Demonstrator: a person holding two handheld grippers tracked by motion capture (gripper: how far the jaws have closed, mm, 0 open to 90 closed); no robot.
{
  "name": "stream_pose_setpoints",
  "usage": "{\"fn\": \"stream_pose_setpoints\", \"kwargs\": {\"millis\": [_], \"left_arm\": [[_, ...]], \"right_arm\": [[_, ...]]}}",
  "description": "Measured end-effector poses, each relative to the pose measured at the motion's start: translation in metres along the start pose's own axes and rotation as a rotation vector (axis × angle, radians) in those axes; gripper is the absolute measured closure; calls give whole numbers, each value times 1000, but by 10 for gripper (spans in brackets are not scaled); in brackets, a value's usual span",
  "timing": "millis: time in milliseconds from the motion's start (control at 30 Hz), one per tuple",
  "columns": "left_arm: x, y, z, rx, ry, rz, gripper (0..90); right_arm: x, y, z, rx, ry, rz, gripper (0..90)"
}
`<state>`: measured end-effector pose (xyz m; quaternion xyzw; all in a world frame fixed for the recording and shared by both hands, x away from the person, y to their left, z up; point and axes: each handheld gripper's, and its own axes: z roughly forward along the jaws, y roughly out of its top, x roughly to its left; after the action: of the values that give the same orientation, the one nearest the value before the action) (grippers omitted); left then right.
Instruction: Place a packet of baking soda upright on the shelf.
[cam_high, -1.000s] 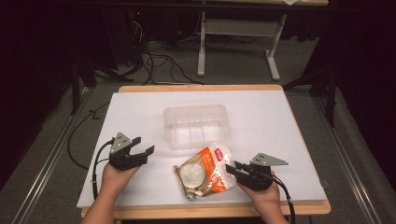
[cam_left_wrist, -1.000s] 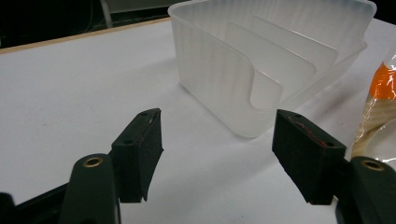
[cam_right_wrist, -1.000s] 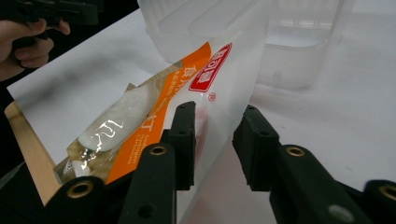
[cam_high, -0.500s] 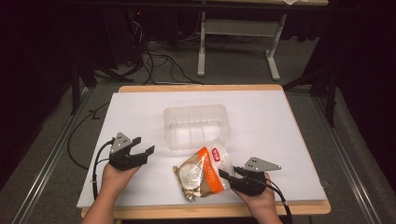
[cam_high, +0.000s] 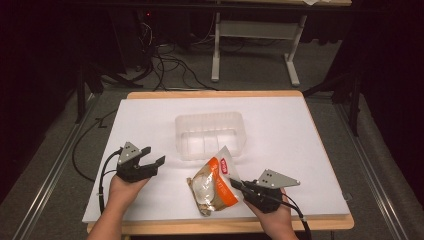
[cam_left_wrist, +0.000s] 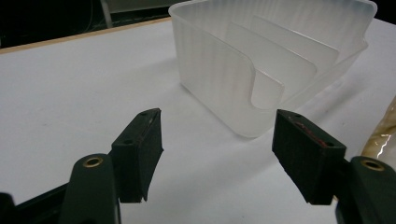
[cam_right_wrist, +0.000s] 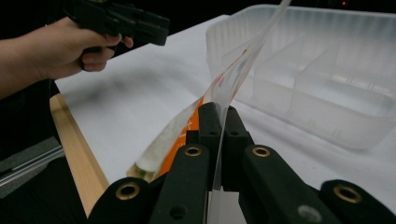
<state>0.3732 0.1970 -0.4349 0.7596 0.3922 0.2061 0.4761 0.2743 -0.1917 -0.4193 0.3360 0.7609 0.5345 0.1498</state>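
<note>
a: the right gripper (cam_high: 236, 184) has just been closing, and its fingers (cam_right_wrist: 210, 122) are now clenched on the clear edge of the snack bag (cam_high: 214, 186). the film runs up between the pads in the right gripper view.

b: where does the bag sit?

a: near the front edge of the desk (cam_high: 150, 120), a little right of the middle. its lower end rests on the desk and its pinched end is tilted up toward the clear divided container (cam_high: 210, 134), which stands just behind it at the middle of the desk.

b: and the other hand?

a: the left gripper (cam_high: 153, 156) hovers near the front left of the desk with its fingers (cam_left_wrist: 140, 154) released, nothing between them.

b: so how should the lift go?

a: the hold looks to be on thin film only, so the bag will likely swing and could slip. the person would do well to raise it slowly, let the heavy end hang clear of the container's near wall, then lower it into a compartment before letting go. the left gripper could steady the container if it slides.
</note>
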Motion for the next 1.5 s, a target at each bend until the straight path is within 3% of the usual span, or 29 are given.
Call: {"fn": "stream_pose_setpoints", "kwargs": {"millis": [167, 333, 367, 400, 467, 533, 667, 867, 1000, 1100, 1267, 1333, 1500], "left_arm": [[0, 0, 0, 0, 0, 0, 338], [0, 0, 0, 3, 0, 1, 337], [0, 0, 1, 4, 0, 2, 337], [0, 0, 1, 4, 0, 2, 337], [0, 0, 0, 3, 0, 2, 337], [0, 0, 0, 1, 0, 1, 338], [1, 0, 0, 0, 0, 0, 337], [0, 0, 1, 6, 0, 4, 337], [0, 0, 1, 6, 2, 4, 337], [0, 0, 1, 8, 1, 4, 337], [0, 0, 1, 8, -1, 6, 337], [0, 0, 1, 6, -1, 4, 337], [0, 0, 1, 6, 0, 4, 337]], "right_arm": [[-1, 7, -5, -17, -4, -29, 900], [-9, 15, -19, -59, -57, -36, 900], [-16, 16, -27, -76, -91, -23, 900], [-16, 16, -27, -76, -91, -23, 900], [-27, 17, -37, -84, -153, -29, 900], [-31, 17, -41, -91, -169, -21, 900], [-52, 16, -64, -98, -274, -12, 900], [-70, 18, -79, -93, -319, -1, 900], [-78, 20, -75, -80, -346, -13, 900], [-79, 19, -71, -73, -342, -12, 900], [-72, 18, -61, -77, -332, -44, 861], [-66, 15, -53, -63, -352, -67, 828], [-62, 11, -46, -56, -342, -75, 779]]}}
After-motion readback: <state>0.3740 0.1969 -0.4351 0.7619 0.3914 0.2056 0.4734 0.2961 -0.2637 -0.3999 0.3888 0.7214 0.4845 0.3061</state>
